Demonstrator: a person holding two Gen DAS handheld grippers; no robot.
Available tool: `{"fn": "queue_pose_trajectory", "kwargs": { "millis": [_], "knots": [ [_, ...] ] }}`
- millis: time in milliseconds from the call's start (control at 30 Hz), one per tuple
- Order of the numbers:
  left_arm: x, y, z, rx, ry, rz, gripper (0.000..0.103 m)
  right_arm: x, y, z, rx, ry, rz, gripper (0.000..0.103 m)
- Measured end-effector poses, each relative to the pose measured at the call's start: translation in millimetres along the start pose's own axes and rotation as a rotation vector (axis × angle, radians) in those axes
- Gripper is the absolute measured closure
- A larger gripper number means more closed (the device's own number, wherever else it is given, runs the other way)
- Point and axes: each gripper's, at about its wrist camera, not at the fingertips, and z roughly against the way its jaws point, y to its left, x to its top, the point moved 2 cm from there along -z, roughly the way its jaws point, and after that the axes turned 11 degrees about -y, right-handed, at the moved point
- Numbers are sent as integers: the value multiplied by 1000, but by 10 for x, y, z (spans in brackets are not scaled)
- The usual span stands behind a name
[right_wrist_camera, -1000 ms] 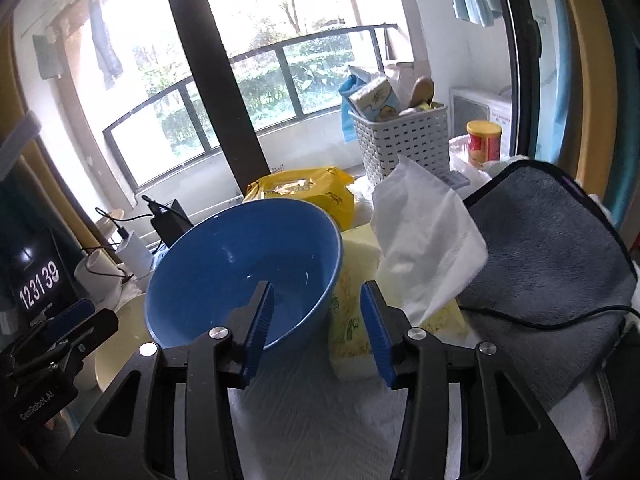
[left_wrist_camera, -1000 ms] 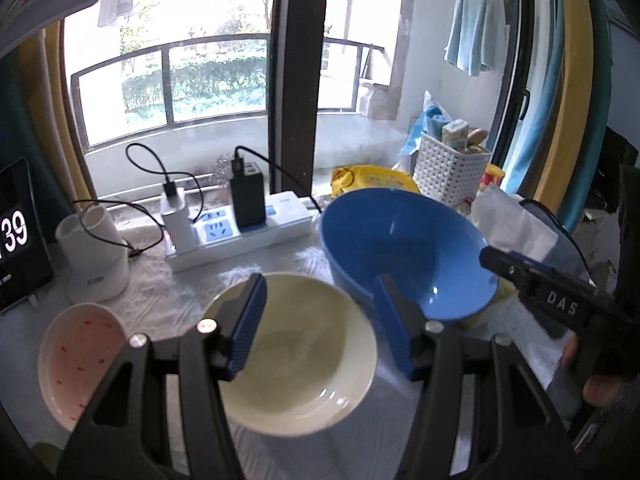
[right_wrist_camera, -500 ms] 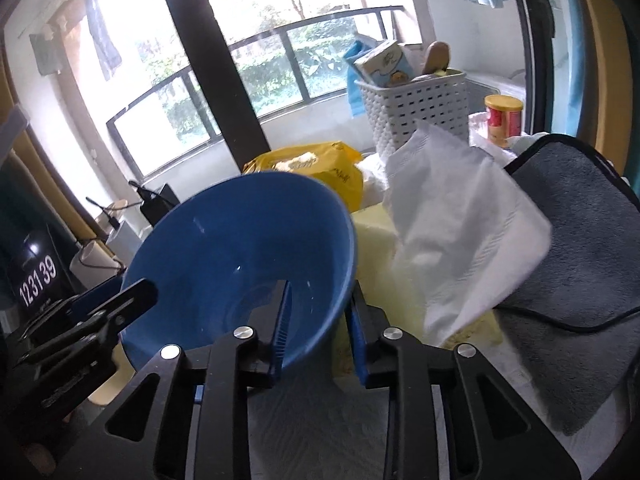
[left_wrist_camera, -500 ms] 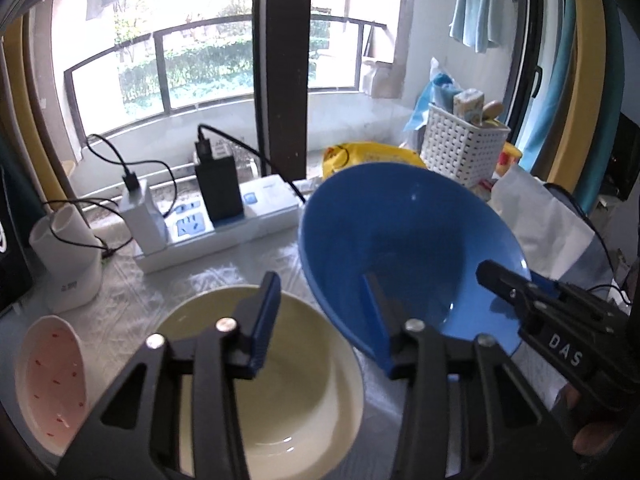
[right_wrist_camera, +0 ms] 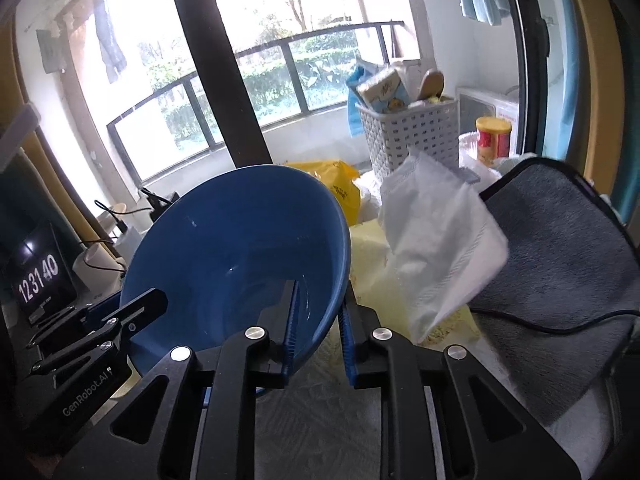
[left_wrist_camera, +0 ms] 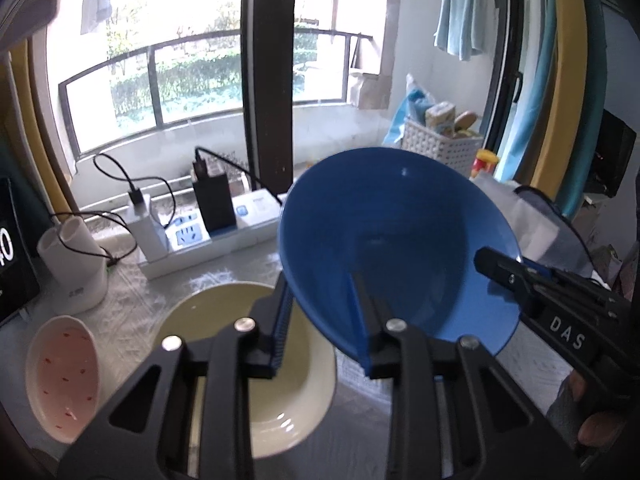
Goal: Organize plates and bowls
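The blue bowl (left_wrist_camera: pixel 400 248) is tilted off the table and gripped on both sides. My left gripper (left_wrist_camera: pixel 322 320) is closing on its near-left rim, one finger inside the bowl and one outside, pads on the wall. In the right wrist view the blue bowl (right_wrist_camera: pixel 240 256) has its right rim between the closing pads of my right gripper (right_wrist_camera: pixel 318 332). The left gripper (right_wrist_camera: pixel 140 308) shows at the bowl's far side. Below and to the left of the blue bowl, a cream bowl (left_wrist_camera: pixel 248 380) rests on the table. A pink speckled bowl (left_wrist_camera: pixel 62 372) lies at the far left.
A power strip (left_wrist_camera: pixel 208 236) with chargers and cables and a white cup (left_wrist_camera: pixel 76 264) line the window side. A digital clock (right_wrist_camera: pixel 38 276) stands left. A white basket (right_wrist_camera: pixel 412 136), yellow bag (right_wrist_camera: pixel 336 188), tissue (right_wrist_camera: pixel 440 248) and grey cloth (right_wrist_camera: pixel 560 272) crowd the right.
Both grippers have narrowed from wide open onto the blue bowl's rim, one on each side. The bowl has come up off the table and tipped toward the cream bowl.
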Motion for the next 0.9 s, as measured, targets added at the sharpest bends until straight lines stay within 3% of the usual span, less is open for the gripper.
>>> {"fn": "queue_pose_trajectory", "kwargs": {
  "millis": [367, 900],
  "knots": [
    [63, 22, 547, -20, -42, 3, 75, 28, 160, 475, 7, -32, 9, 83],
    [-210, 285, 1201, -1, -58, 53, 75, -249, 557, 1058, 35, -34, 33, 83]
  ]
}}
